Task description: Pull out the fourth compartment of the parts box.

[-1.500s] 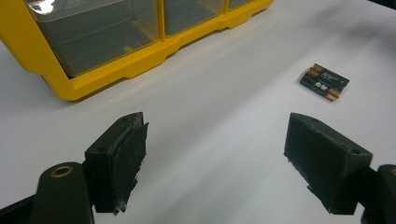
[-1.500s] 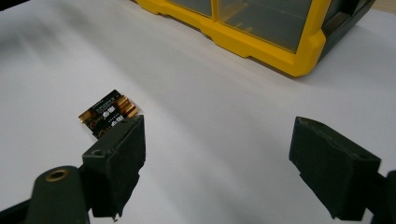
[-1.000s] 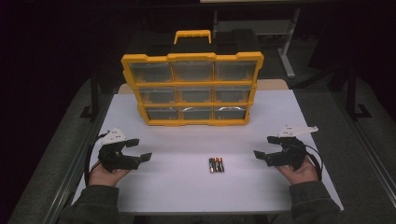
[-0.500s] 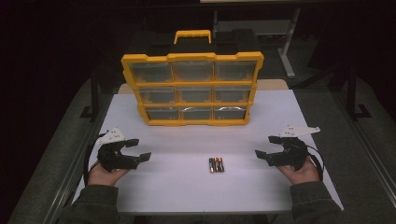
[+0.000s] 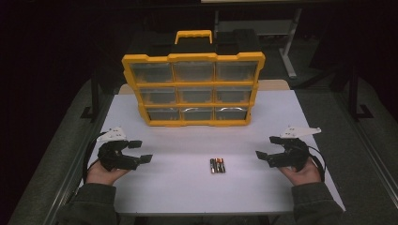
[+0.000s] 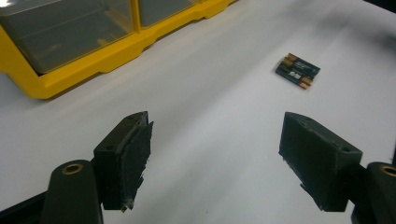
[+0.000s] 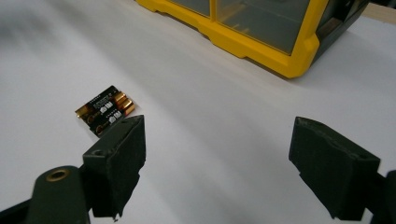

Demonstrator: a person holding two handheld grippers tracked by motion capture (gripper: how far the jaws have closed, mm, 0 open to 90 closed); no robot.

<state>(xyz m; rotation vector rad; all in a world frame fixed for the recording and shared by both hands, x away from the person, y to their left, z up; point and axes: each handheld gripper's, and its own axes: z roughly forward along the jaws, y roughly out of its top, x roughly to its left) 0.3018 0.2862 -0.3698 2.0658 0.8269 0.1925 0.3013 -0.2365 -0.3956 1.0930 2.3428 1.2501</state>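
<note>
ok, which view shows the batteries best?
The right gripper view: the batteries lie close ahead of its left jaw, three side by side, gold ends and label plain. The left gripper view has them farther off and smaller. The high view shows them small, between the two grippers on the table.

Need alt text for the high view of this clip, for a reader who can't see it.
A person's hands rest open black tongs, the left tongs and the right tongs, on a white table, either side of three small black-and-copper batteries lying side by side. Behind stands a yellow plastic organiser with nine clear drawers.
</note>
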